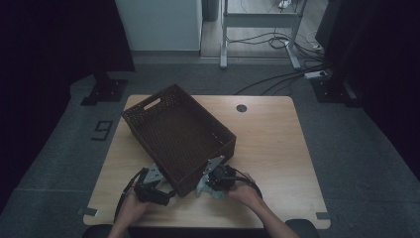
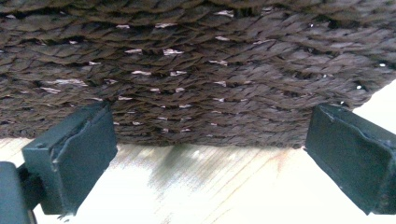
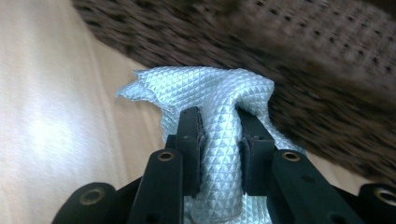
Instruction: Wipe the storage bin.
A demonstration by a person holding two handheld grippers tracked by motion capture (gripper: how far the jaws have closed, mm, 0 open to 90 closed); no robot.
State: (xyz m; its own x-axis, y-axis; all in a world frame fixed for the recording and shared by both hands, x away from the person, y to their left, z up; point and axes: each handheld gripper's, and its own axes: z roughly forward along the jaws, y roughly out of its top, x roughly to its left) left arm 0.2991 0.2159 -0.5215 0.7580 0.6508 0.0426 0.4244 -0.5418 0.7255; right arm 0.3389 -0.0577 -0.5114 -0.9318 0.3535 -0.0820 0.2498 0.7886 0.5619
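- Looking down from the high view, I see the brown woven basket sitting skewed on the wooden tabletop, one corner toward the tabletop's far left corner and its nearest corner close to the near edge.
- My left gripper sits at the basket's near-left wall, close to the tabletop's near edge; my right gripper is just beside the basket's near-right wall.
- From up there the cloth is only a pale scrap under the right gripper; I cannot read its texture.
- Switching to the right gripper view, I get what the high view lacks: the right gripper has its jaws pinched tight on a fold of light blue cloth with a quilted diamond pattern, the rest bunching above the fingertips against the basket wall, which is blurred.
- The left gripper view gives me the basket wall close up, its dark weave running down to the pale tabletop.
- There the left gripper has its jaws spread wide, with nothing between them; the pads stand close to the weave, and I cannot tell whether they touch it.
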